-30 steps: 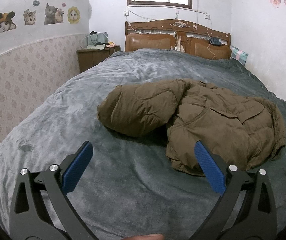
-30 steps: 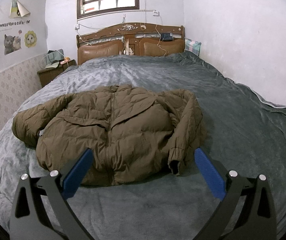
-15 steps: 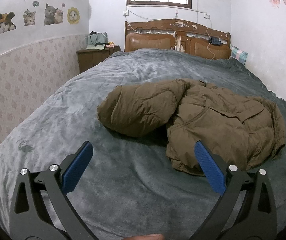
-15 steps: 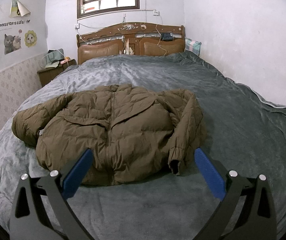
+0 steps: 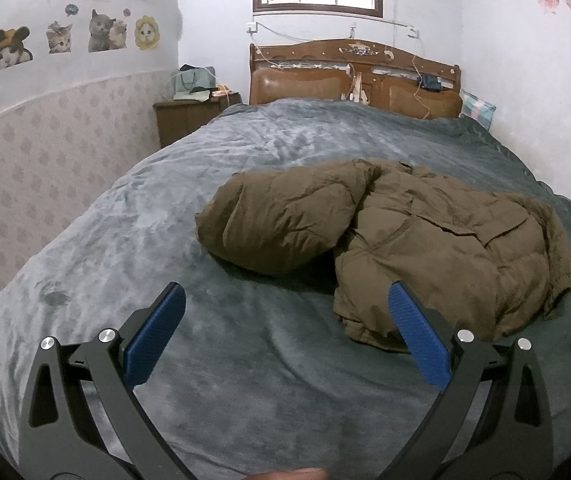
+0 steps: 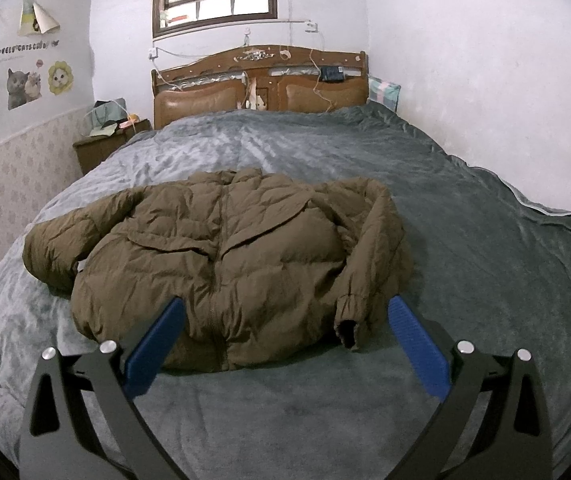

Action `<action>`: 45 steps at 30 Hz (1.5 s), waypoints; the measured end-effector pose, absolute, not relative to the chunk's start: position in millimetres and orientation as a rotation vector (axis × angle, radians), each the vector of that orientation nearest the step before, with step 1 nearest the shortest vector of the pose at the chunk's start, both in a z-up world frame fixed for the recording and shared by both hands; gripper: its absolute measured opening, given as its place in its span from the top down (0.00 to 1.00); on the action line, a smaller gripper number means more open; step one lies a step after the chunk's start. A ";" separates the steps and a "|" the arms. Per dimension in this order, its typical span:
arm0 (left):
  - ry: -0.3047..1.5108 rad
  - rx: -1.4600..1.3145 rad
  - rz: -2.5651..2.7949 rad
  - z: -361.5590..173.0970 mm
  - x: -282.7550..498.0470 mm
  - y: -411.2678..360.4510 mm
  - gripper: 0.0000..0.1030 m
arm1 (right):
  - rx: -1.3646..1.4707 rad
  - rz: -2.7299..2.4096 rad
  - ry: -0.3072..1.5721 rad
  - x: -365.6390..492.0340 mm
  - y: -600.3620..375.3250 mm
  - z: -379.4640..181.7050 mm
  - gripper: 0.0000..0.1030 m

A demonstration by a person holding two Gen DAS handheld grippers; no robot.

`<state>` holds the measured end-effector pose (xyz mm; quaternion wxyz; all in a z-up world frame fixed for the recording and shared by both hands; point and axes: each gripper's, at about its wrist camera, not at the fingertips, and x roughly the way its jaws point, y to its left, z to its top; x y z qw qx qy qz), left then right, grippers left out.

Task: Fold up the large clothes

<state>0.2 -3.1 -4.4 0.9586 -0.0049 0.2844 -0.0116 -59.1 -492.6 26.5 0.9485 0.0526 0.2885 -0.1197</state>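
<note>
Brown puffer jacket lies unfolded, front up, zipped, mid-frame on the grey blanket; one sleeve sprawls out to frame left, the other sleeve lies along the body, cuff near the hem. Left gripper and right gripper both wide apart, empty, short of the jacket. Step looks like pre-grasp approach; next likely needs reaching in and pinching a sleeve or hem edge to fold inward.

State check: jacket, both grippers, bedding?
Jacket: unfolded, front up, zipped, lying on the blanket.
Near sleeve: bent along the body, cuff toward the camera.
Far sleeve: spread outward.
Left gripper: jaws open, empty.
Right gripper: jaws open, empty.
Blanket: spread, lightly rumpled.
</note>
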 end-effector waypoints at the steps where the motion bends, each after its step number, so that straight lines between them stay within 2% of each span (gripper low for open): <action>1: 0.578 -0.010 -0.023 -4.5 0.6 -3.0 0.03 | 0.106 -0.243 0.588 -59.1 -492.5 25.2 0.02; 45: 0.590 0.001 -0.038 -7.4 -0.1 -8.9 0.03 | 0.107 -0.246 0.585 -57.9 -492.2 22.8 0.02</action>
